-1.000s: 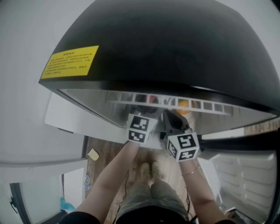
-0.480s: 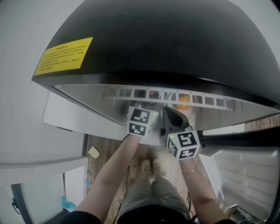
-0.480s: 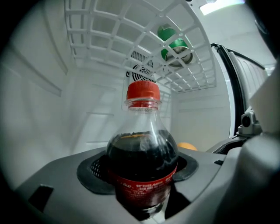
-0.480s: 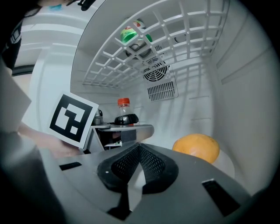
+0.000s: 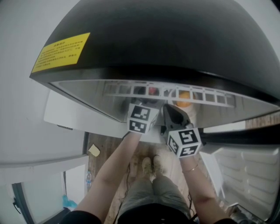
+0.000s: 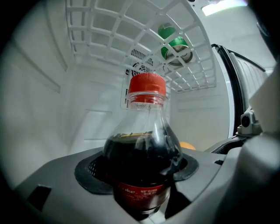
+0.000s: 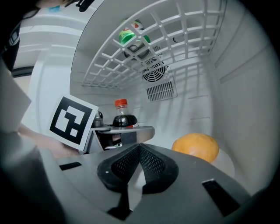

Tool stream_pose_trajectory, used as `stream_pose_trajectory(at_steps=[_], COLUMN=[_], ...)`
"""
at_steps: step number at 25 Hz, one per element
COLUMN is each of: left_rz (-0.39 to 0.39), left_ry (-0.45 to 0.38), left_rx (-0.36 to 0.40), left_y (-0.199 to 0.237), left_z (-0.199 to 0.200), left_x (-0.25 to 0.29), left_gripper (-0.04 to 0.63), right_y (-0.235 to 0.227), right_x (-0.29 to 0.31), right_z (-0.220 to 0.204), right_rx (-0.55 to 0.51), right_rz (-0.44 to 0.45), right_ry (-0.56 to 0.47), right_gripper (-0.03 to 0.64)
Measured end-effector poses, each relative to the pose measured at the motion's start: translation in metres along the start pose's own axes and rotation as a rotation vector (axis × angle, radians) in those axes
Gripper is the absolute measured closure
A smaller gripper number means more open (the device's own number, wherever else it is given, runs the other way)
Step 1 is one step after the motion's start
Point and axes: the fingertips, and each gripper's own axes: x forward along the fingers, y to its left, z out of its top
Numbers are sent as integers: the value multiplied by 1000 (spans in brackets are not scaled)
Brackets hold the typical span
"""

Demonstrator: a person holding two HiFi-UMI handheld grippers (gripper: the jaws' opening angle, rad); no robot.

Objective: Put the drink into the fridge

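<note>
At centre frame the left tool [image 6: 141, 175] pinches the cola bottle [image 6: 142, 151] round its labelled body. That looks a sound hold, since the smooth plastic is probably light and slightly yielding. The right tool [image 7: 139, 162] is pressed together, empty. Beyond, the fridge [image 6: 83, 100] encloses the bottle.

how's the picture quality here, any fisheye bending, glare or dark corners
Head view: strong fisheye, the black top of the fridge bulges into a dome. Left gripper view: dark vignetted corners, the interior light blows out white, the cola bottle is sharp. Right gripper view: the grid shelf curves, the orange is evenly lit.
</note>
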Motion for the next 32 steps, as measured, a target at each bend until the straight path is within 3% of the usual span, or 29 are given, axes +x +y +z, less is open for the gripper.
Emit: stream_pose_trajectory(at_steps=[24, 32], left_rz=[51, 46], left_ry=[10, -4], left_rx=[-96, -49], left_y=[2, -11], left_z=[2, 14], left_x=[-44, -71], left_gripper=[242, 242], right_y=[18, 23], right_x=[-21, -37], right_z=[20, 31], right_rx=[-43, -59], right_rz=[16, 17], right_ry=[-23, -41], right_gripper=[607, 607])
